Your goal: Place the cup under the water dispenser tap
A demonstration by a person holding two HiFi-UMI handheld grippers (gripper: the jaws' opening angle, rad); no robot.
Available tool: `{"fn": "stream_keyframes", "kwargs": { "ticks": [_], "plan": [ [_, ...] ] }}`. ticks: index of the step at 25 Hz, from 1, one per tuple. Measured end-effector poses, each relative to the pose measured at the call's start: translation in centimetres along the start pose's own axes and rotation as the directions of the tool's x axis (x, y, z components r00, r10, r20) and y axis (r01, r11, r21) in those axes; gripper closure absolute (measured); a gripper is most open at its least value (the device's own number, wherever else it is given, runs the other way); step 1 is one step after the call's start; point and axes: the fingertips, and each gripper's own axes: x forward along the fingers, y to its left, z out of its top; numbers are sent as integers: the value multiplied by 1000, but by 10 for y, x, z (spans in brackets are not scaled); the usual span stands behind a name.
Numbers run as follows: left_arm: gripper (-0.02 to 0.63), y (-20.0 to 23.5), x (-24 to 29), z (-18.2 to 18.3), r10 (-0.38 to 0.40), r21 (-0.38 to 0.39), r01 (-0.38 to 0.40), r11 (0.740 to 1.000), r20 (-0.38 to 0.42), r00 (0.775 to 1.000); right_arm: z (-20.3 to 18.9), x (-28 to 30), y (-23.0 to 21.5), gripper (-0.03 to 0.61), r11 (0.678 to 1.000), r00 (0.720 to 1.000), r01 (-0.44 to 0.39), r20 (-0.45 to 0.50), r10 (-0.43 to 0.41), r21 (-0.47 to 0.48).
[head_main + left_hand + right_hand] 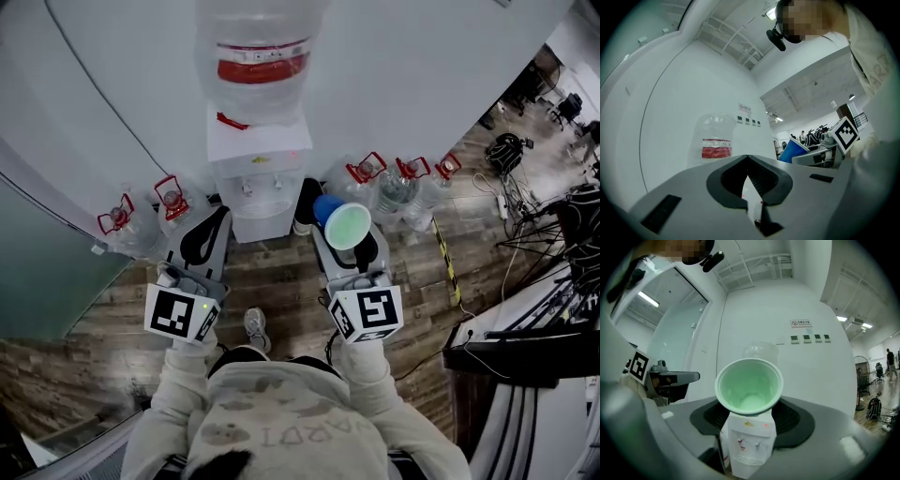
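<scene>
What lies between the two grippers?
Head view: wooden floor and the person's shoe lie between left gripper and right gripper, which holds the cup.

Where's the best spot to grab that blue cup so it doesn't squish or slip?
Grab the cup by its side wall, with one of the jaws on each side, the way the right gripper has it now. The wall is round and narrows toward the bottom, so a hold just under the wider rim probably slips and squishes least. Its mouth tips back toward the person.

Spare water jugs (170, 201) stand along the wall (422, 75).
</scene>
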Motion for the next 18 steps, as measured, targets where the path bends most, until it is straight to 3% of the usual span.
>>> {"fn": "stream_keyframes", "kwargs": {
  "ticks": [18],
  "plan": [
    [609, 95, 64, -28, -58, -22, 58, 998, -5, 998, -22, 115, 2, 296, 999, 998, 39, -50, -38, 7]
  ]
}}
